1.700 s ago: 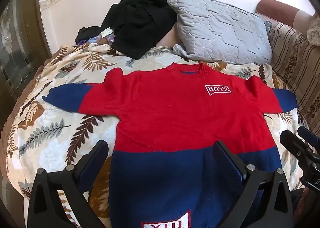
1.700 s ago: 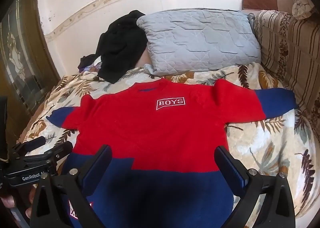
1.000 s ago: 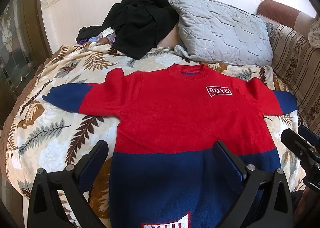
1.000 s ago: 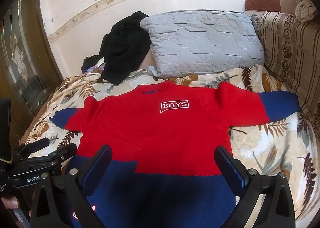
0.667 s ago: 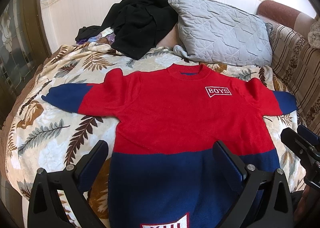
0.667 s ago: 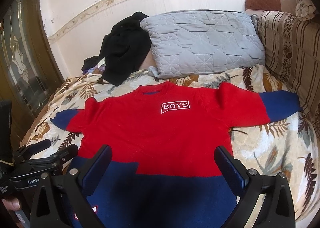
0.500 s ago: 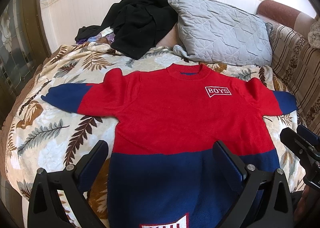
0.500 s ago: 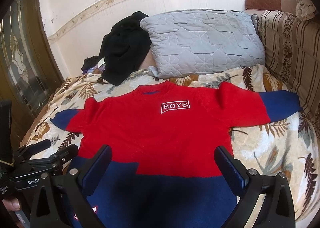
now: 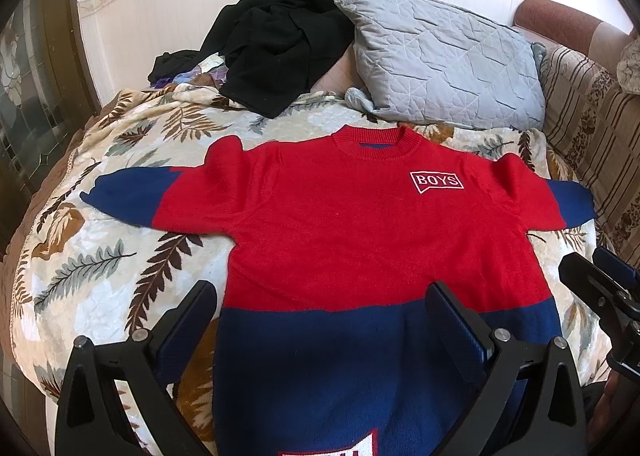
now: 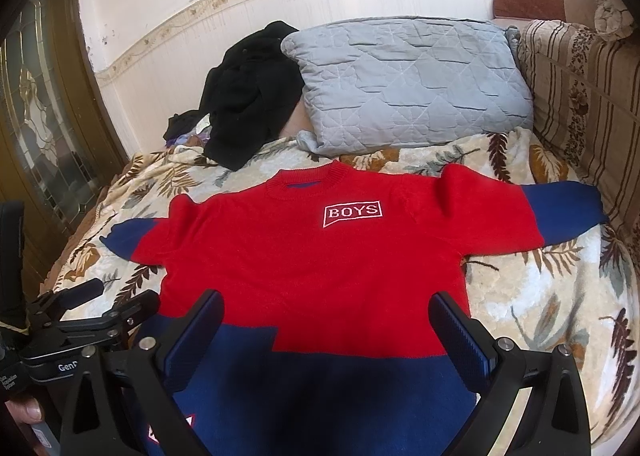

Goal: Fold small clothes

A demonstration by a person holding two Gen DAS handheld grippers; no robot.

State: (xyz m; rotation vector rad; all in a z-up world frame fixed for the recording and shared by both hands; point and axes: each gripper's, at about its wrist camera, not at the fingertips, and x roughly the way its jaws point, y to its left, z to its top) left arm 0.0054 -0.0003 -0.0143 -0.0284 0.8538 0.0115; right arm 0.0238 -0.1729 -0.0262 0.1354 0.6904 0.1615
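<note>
Here, a red-and-navy sweater (image 9: 360,240) is laid flat, front up, on a leaf-print blanket (image 9: 100,276), sleeves spread to both sides. The collar is turned toward a grey quilted pillow (image 9: 444,64) and a heap of black clothes (image 9: 276,40) at the far wall; a strip of bare blanket is left between collar and pillow. The hem, w/ a white patch, is cut off by the lower frame edge. The left gripper (image 9: 320,320) is held above the navy lower panel, jaws released and wide apart, nothing between them; its left finger is seen over the sweater's left side edge. The right gripper (image 10: 326,332) is held likewise over the red/navy boundary, jaws spread, nothing grasped. Bare blanket is visible beyond both sleeve ends, esp. at left; on the right the navy cuff (image 10: 560,212) is seen near a striped sofa back (image 10: 580,88).
</note>
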